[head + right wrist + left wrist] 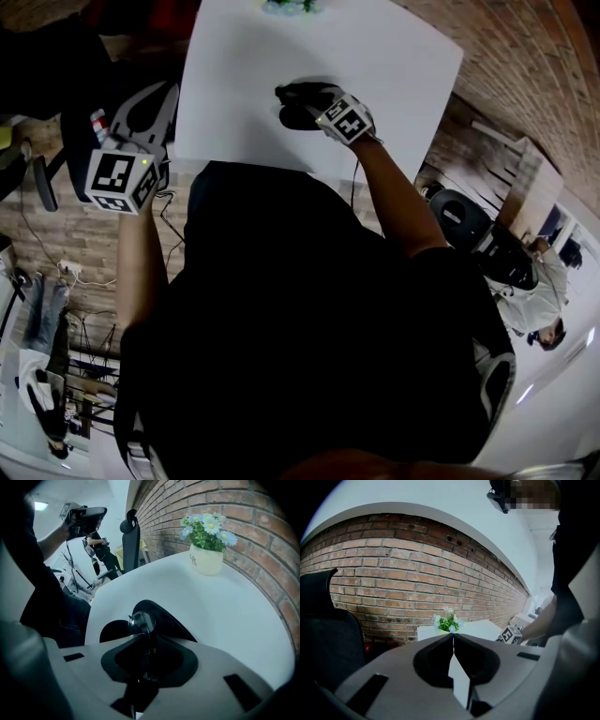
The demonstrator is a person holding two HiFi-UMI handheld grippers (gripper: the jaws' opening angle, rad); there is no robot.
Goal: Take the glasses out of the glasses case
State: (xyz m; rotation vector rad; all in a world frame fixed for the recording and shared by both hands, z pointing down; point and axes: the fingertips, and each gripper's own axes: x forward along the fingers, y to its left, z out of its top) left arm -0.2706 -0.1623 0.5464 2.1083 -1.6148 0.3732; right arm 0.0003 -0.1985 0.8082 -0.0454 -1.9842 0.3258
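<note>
Over table [225, 602], right gripper [145, 637] jaws clamp glasses [142, 620], lens foremost

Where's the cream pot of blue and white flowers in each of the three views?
Head view: cream pot of blue and white flowers, top edge, centre, cropped.
Left gripper view: the pot, centre of frame, red brick wall behind.
Right gripper view: the pot, upper right, near the wall.
Shared landmark: the white table it stands on.

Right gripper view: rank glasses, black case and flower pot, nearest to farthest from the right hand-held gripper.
1. Dark-framed glasses, between the jaws.
2. Black glasses case, just beyond, centre.
3. Cream pot of blue-white flowers, far upper right.
</note>
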